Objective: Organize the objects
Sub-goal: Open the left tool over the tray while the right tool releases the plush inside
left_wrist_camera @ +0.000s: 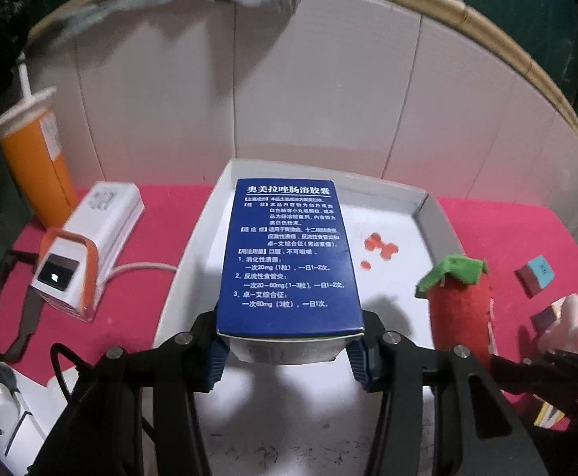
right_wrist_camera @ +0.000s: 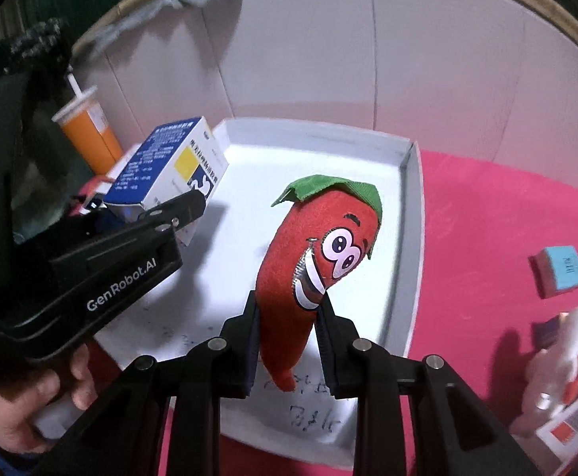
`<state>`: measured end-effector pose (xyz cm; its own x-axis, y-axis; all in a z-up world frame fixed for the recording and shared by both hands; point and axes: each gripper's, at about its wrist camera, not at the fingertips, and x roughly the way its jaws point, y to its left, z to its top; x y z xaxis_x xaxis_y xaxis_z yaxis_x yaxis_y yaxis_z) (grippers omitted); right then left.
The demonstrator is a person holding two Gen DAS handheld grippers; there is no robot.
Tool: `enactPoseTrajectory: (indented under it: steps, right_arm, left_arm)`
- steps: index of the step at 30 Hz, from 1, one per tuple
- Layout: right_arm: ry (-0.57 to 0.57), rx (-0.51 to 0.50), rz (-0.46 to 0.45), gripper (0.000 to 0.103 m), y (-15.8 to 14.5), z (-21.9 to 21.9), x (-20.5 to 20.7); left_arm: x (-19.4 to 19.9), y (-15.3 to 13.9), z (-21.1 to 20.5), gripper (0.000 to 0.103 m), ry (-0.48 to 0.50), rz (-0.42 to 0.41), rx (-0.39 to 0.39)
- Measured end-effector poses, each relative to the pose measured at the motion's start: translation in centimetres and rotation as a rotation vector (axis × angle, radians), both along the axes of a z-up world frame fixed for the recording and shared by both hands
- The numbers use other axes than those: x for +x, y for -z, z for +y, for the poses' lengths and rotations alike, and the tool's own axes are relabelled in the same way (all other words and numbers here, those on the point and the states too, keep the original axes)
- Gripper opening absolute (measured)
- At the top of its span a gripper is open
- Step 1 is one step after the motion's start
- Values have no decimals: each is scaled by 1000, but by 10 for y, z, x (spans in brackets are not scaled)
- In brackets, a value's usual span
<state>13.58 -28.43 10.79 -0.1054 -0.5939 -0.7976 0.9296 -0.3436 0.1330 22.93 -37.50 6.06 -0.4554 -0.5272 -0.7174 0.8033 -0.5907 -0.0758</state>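
While both loads hang over the white tray (right_wrist_camera: 414, 214), I'm mid-delivery.
My left gripper (left_wrist_camera: 287, 351) is clamped on the blue medicine box (left_wrist_camera: 287, 254), my right gripper (right_wrist_camera: 289, 353) squeezes the red plush chili (right_wrist_camera: 309, 261); both sit above the tray floor for gathering there.

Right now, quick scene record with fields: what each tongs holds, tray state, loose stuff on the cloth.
left tongs: shut on blue medicine box, held over the tray
right tongs: shut on red chili plush, held over the tray
white tray: red marks on its floor, nothing else seen resting in it
pink cloth: small blue-topped block, white power bank, orange drink cup
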Motion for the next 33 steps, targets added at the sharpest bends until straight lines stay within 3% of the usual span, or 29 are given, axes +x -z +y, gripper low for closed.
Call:
enactPoseTrajectory:
  steps: [5, 7, 8, 9, 10, 12, 22, 27, 33]
  right_arm:
    - [-8, 29, 16, 33, 15, -17, 3]
    - [-7, 31, 27, 38, 16, -20, 3]
    - [-8, 30, 47, 43, 16, -21, 5]
    - [-9, 26, 77, 59, 13, -21, 8]
    - [-9, 16, 101, 76, 11, -17, 9]
    - [-6, -9, 134, 83, 3, -8, 10]
    - [52, -147, 175, 88, -39, 70, 7]
    - [156, -230, 173, 89, -63, 125, -19]
    - [363, -297, 132, 90, -74, 208, -73]
  left_arm:
    - [-2, 6, -5, 52, -21, -18, 1]
    - [-2, 4, -6, 79, -20, -3, 3]
    - [-1, 2, -5, 98, -22, 8, -7]
    - [1, 0, -3, 103, -25, 21, -25]
    - [1, -2, -1, 103, -29, 26, -42]
    - [2, -7, 4, 103, -34, 25, -55]
    - [5, -41, 31, 103, -13, 113, -97]
    - [-9, -48, 69, 103, 103, 155, -81]
    - [-39, -37, 128, 103, 314, 133, -37]
